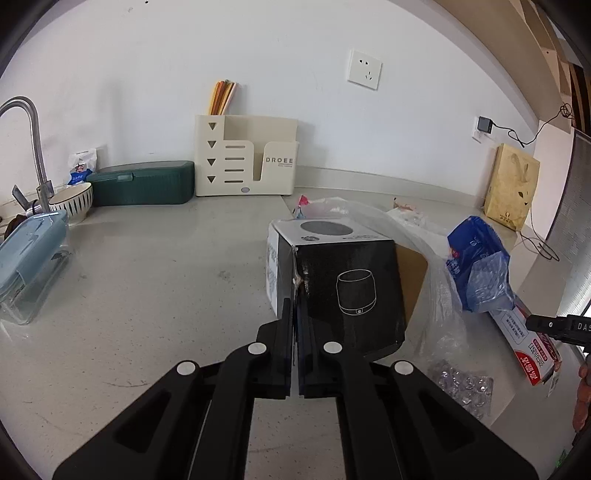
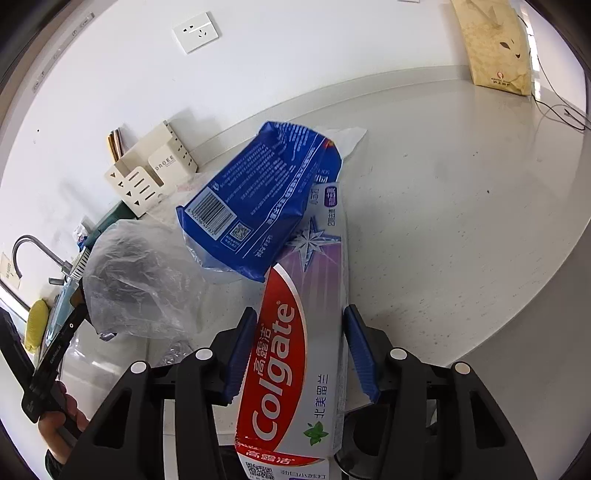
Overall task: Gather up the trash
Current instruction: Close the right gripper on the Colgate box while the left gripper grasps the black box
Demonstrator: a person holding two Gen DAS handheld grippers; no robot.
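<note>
L wrist cam sits low over the pale stone countertop [image 1: 147, 295], looking along its fingers twd the far white wall, close behind a black carton [image 1: 347, 288]. R wrist cam tilts steeper down, v. near a red-and-white toothpaste box [image 2: 295, 350]. Both share the blue plastic pouch [image 1: 476, 258] [image 2: 258, 199], cream organiser [image 1: 247, 158] [image 2: 147, 177], wall socket [image 1: 365, 69] [image 2: 195, 31].
</note>
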